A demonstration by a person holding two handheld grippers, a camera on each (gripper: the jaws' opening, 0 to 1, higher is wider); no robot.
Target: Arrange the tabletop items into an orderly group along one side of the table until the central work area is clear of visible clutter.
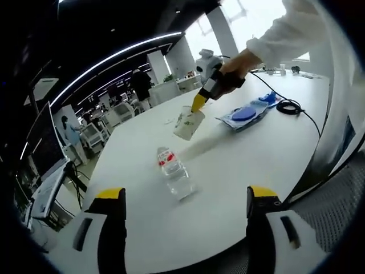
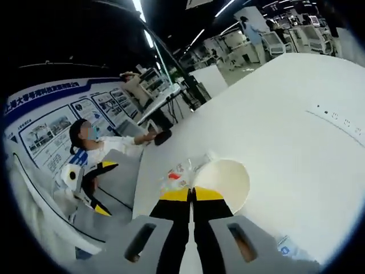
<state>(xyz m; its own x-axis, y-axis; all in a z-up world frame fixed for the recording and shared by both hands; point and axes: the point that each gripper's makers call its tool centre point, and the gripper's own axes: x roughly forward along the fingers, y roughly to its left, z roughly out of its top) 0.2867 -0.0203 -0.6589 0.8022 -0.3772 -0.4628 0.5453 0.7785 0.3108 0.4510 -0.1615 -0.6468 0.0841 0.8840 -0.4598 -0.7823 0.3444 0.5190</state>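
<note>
The right gripper (image 2: 193,195), pinched on the rim of the white paper cup (image 2: 223,181) above the white table (image 1: 256,154), could crumple it, the left gripper (image 1: 185,202) gaping before the clear plastic bottle (image 1: 174,171)

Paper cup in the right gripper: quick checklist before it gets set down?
1. Grip on paper cup: ok, right gripper is shut on its rim, cup lifted off the table and tilted.
2. Cup contents: ok, inside looks empty.
3. Water bottle below the cup: not ok, lying on its side in the middle of the table.
4. Left gripper: ok, open and holding nothing.
5. Blue packet and black cable further along the table: not ok, not yet grouped.
6. Set-down spot at table side: cannot tell.
</note>
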